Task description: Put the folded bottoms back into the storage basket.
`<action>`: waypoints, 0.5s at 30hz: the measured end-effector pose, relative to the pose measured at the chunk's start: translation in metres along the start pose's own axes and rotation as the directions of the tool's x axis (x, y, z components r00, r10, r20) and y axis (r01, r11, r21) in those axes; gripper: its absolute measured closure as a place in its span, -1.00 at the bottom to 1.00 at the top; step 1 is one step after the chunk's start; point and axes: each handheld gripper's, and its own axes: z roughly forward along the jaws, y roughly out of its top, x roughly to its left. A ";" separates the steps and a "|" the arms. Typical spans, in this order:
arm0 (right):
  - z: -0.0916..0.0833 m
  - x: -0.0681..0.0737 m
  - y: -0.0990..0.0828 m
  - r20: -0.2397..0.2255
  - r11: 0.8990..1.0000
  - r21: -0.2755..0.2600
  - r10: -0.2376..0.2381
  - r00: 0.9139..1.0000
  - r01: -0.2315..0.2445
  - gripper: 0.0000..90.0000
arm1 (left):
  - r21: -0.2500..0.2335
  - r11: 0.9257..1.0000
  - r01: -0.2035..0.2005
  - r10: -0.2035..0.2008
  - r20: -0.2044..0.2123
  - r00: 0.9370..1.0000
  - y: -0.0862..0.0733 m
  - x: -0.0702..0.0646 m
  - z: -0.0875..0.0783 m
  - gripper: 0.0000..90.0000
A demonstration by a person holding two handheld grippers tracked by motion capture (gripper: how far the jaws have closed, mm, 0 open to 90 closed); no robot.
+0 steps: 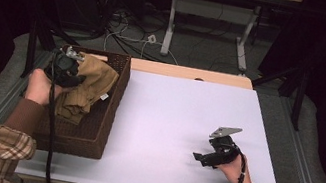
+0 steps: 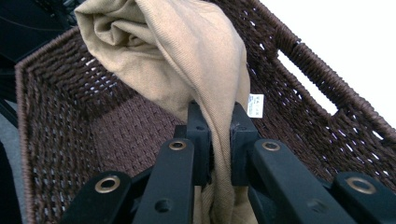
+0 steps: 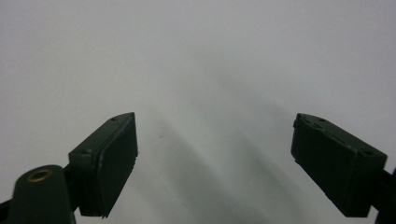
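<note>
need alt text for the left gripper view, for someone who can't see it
The left gripper has its two black jaws shut on a fold of tan cloth, holding it over a dark brown wicker basket. A small white label shows at the cloth's edge, and the white table lies beyond the basket's wall with its handle slot.

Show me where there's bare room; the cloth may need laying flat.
Free: the white tabletop between the wicker basket and the right gripper, which is open. Crowded: the basket, where the left gripper pinches the tan cloth.
</note>
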 end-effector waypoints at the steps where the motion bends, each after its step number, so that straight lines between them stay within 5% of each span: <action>1: 0.000 0.000 0.000 0.000 1.000 -0.001 -0.001 1.000 0.001 -0.68 | 0.002 1.000 0.005 -0.005 0.000 1.000 -0.001 0.000 0.001 0.84; 15: 0.001 0.000 0.000 -0.002 1.000 -0.002 -0.003 1.000 0.003 -0.68 | 0.082 0.995 0.058 -0.059 0.010 0.998 -0.017 0.009 0.027 0.82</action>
